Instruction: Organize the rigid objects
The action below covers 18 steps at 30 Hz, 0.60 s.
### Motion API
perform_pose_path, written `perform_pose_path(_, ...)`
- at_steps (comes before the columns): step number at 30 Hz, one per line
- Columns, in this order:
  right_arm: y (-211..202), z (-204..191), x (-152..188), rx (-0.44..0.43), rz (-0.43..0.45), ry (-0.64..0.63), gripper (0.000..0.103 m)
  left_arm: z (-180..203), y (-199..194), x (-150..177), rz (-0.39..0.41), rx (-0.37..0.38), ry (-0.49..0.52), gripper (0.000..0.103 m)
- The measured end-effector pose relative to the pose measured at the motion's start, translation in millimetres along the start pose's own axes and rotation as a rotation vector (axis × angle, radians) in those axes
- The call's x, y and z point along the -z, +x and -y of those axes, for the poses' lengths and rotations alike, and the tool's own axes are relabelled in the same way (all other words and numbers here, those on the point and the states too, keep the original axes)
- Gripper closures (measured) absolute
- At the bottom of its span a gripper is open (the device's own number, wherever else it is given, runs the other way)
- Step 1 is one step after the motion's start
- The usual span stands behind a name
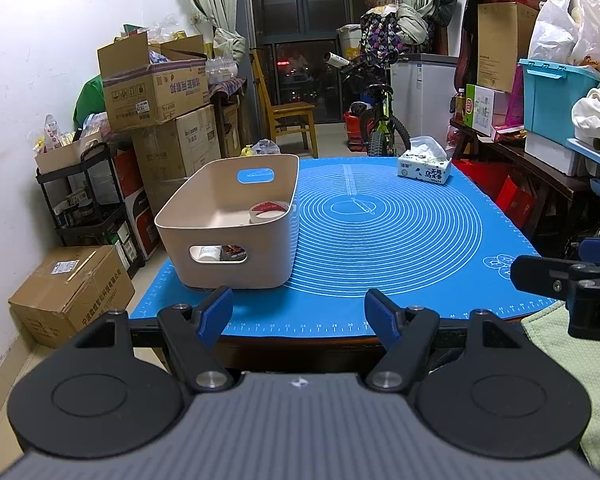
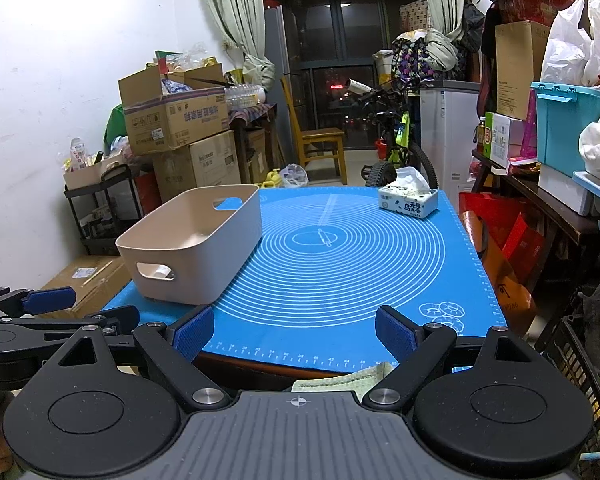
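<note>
One surface (image 1: 380, 340) carries everything, and one blue silicone baking mat (image 1: 384, 236) printed with white concentric rings covers nearly all of its top.

One beige plastic storage bin (image 1: 228, 224) with an oval handle slot in each short end stands on the mat's left part, upright, its long side running away from the cameras. Inside it, one roll of tape (image 1: 269, 211) leans against the right wall near the far end. Through the near handle slot, one white cylindrical container (image 1: 209, 254) and one dark item (image 1: 233, 253), too hidden to name, lie on the bin's floor.

One tissue pack (image 1: 424, 165), white tissue sticking up from its top, sits at the mat's far right corner, well apart from the bin. The ringed middle of the mat is bare.

Two hand-held grippers hover at the near edge of the surface. The left hand-held gripper (image 1: 300, 314) is released, blue pads spread with nothing between them, just in front of the bin. The right hand-held gripper (image 2: 294, 330) is likewise spread wide and empty, to the right of the left one.
</note>
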State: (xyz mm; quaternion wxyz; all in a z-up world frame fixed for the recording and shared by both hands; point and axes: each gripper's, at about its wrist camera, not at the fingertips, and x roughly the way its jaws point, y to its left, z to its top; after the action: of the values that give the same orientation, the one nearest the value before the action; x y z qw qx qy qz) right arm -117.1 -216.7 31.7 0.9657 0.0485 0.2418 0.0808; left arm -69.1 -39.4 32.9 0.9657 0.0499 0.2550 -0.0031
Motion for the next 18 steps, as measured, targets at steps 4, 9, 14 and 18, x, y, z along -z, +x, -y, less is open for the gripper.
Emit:
perform_pose_path(4, 0.4, 1.8, 1.2, 0.002, 0.0, 0.001, 0.013, 0.3, 0.2, -0.1, 0.001, 0.0, 0.0, 0.03)
perform_pose_path(9, 0.1, 1.9, 1.3, 0.003, 0.0, 0.002, 0.014, 0.1, 0.2, 0.3, 0.001, -0.001, 0.0, 0.03)
perform_pose_path(14, 0.0, 2.4, 1.1, 0.003, 0.0, 0.001, 0.013, 1.3, -1.3, -3.0, 0.001, -0.003, -0.003, 0.03)
perform_pose_path(18, 0.0, 2.5, 1.0, 0.003, -0.001, 0.002, 0.014, 1.5, -2.5, -5.4, 0.006, 0.006, 0.001, 0.03)
